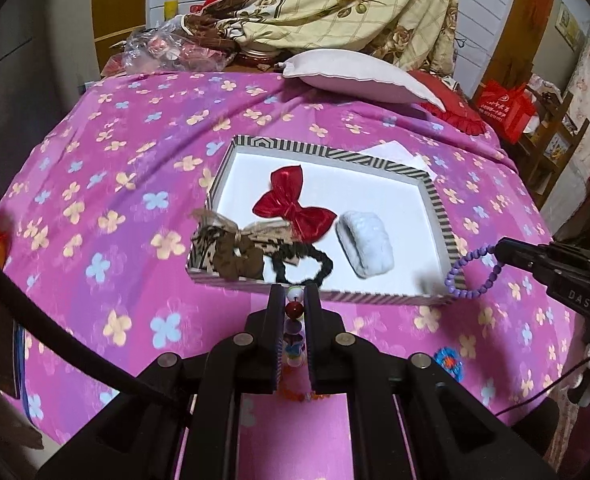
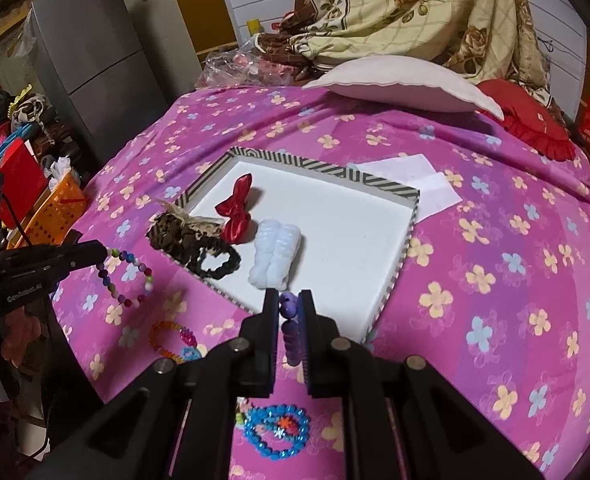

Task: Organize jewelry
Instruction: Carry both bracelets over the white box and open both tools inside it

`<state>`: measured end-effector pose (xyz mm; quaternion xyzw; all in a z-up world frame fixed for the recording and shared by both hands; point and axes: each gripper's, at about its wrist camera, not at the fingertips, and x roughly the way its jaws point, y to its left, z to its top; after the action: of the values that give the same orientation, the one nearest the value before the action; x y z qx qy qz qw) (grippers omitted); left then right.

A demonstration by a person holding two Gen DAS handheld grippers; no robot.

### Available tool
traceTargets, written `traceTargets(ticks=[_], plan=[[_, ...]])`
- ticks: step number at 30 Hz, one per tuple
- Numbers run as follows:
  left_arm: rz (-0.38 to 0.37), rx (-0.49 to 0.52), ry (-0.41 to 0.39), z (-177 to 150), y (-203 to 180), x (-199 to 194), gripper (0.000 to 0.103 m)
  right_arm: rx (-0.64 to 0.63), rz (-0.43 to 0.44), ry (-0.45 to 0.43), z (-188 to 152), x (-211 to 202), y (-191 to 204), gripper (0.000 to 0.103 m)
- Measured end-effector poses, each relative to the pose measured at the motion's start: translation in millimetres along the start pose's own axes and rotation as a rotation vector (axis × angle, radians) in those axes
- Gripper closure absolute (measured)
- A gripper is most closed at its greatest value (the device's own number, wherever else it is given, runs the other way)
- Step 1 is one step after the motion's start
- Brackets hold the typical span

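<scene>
A shallow tray with a black-and-white striped rim lies on the pink flowered bedspread. In it are a red bow, a white fluffy scrunchie, a black scrunchie and a brown leopard bow. My left gripper is shut on a multicoloured bead bracelet, held above the bedspread left of the tray. My right gripper is shut on a purple bead bracelet at the tray's near right corner.
A blue bead bracelet and an orange-pink one lie on the bedspread in front of the tray. White paper sheets sit behind it. A pale pillow and red cushion lie at the far end. An orange basket stands left.
</scene>
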<state>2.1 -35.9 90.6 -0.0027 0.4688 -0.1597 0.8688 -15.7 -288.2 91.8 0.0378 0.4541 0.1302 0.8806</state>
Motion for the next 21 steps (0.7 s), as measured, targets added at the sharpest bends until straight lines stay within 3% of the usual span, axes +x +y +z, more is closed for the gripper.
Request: traceTargets(ticks=[21], plan=[[0.1,-0.035,0.028,90,35,84,0.087,-0.011,-0.007,0.038,104,97,1,0.093]])
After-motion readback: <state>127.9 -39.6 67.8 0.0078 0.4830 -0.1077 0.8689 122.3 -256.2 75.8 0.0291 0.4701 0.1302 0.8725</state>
